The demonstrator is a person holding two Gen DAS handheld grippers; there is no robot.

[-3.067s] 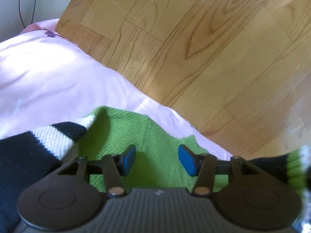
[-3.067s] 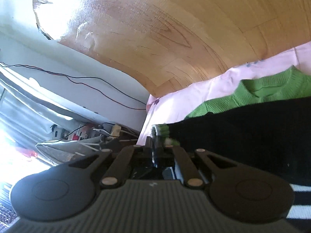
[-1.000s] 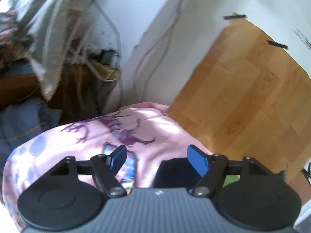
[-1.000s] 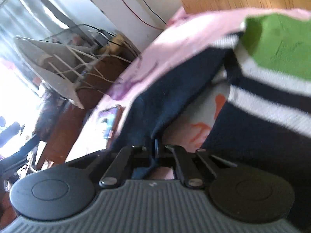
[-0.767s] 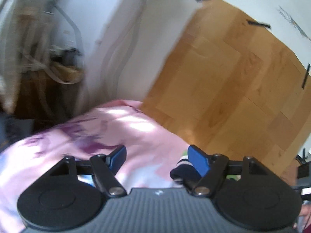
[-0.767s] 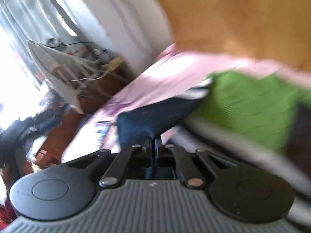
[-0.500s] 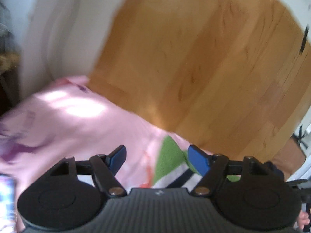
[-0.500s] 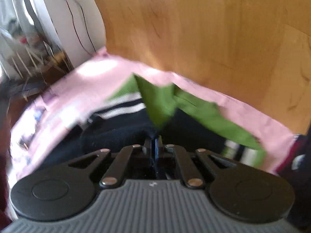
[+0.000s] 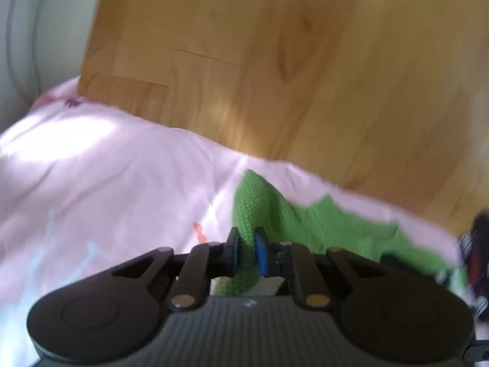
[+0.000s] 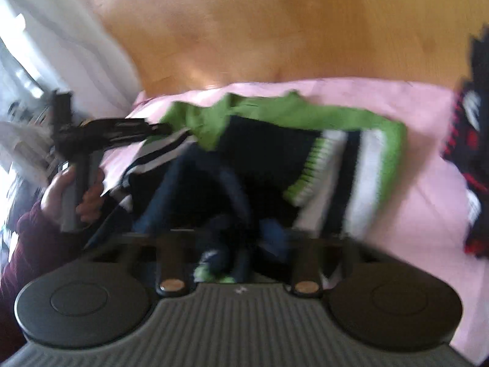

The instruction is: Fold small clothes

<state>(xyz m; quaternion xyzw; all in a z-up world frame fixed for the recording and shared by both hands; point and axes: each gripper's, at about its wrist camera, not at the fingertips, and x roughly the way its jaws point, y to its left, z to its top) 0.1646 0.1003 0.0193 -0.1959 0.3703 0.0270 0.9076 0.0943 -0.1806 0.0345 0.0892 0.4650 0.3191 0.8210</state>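
Both grippers clamped on the small sweater (image 10: 275, 140), which lies crumpled on the pink sheet (image 9: 107, 168).
Left gripper (image 9: 246, 252): jaws just closed, pinching the sweater's green edge, toward the sheet's floor-side border. Right gripper (image 10: 235, 263): clenched on navy knit with green trim, blurred. Left hand (image 10: 71, 195) grips its handle at the sheet's left edge.
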